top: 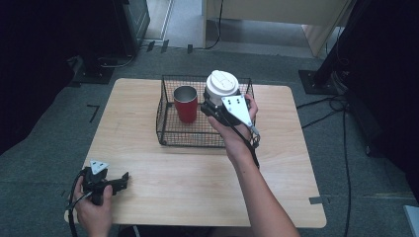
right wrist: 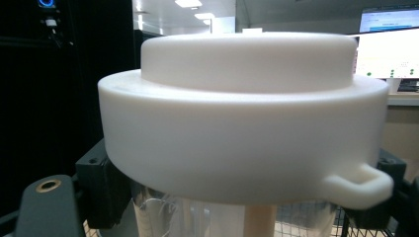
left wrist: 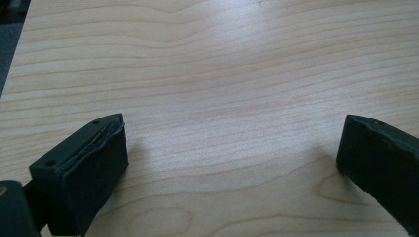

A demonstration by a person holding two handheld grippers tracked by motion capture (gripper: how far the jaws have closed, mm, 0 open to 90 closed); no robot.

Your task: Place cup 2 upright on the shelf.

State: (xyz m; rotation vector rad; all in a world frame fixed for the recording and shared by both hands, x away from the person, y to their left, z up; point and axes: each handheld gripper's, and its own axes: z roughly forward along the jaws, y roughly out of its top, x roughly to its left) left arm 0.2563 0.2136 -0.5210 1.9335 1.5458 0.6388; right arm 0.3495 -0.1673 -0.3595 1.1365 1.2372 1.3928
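A clear cup with a white lid (top: 222,85) hangs over the right half of a black wire basket (top: 167,134), and my right gripper (top: 219,102) is shut on it just under the lid. The right gripper view has the lid (right wrist: 242,123) close up, with the right gripper (right wrist: 242,202) holding the clear cup wall between its black jaws. A red tumbler (top: 186,103) stands upright in the basket's left half. My left gripper (top: 122,180) rests open at the table's front left corner. In its own view the left gripper (left wrist: 232,158) has only bare wood between its jaws.
The basket sits at the back middle of the light wooden table (top: 197,187). Cables (top: 341,128) and dark stands lie on the grey floor to the right of the table.
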